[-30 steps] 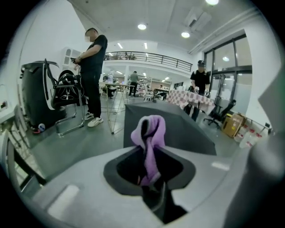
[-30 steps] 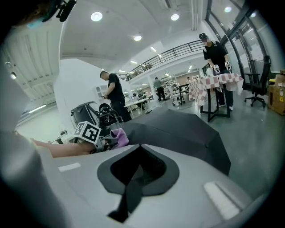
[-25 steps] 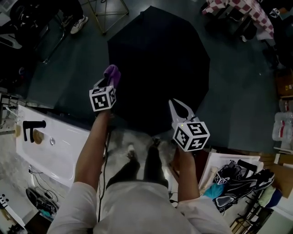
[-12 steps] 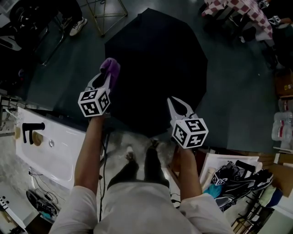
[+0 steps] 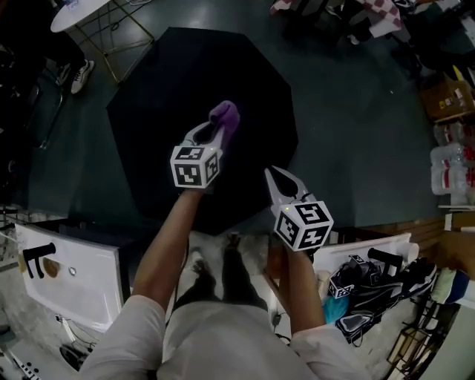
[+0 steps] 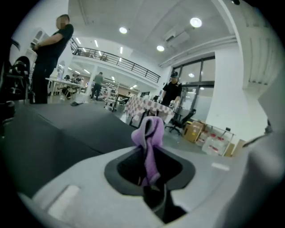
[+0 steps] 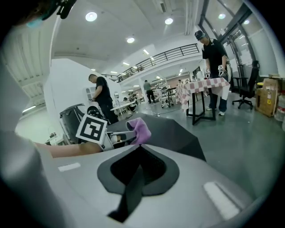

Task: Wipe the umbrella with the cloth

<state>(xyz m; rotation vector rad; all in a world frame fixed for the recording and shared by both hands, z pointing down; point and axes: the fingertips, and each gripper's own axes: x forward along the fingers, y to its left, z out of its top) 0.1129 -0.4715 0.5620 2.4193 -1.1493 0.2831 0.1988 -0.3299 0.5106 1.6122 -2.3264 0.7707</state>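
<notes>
A black open umbrella (image 5: 185, 82) lies on the floor ahead of me. My left gripper (image 5: 215, 133) is shut on a purple cloth (image 5: 224, 116) and holds it over the umbrella's near-middle part. In the left gripper view the cloth (image 6: 150, 138) sticks up from between the shut jaws, with the dark canopy (image 6: 62, 129) beyond. My right gripper (image 5: 279, 175) is shut and empty above the umbrella's near right edge. In the right gripper view its jaws (image 7: 139, 148) are pressed together, and the cloth (image 7: 140, 128) and the canopy (image 7: 178, 133) lie ahead.
A white cabinet (image 5: 74, 271) stands at the lower left and a pile of bags (image 5: 371, 289) at the lower right. A round white table (image 5: 82, 11), bottled water (image 5: 451, 167) and a cardboard box (image 5: 445, 96) ring the floor. People stand by a checked-cloth table (image 7: 202, 87).
My left gripper has carried the cloth from the umbrella's left edge in toward its middle. The right gripper has stayed near the umbrella's near edge, still shut.
</notes>
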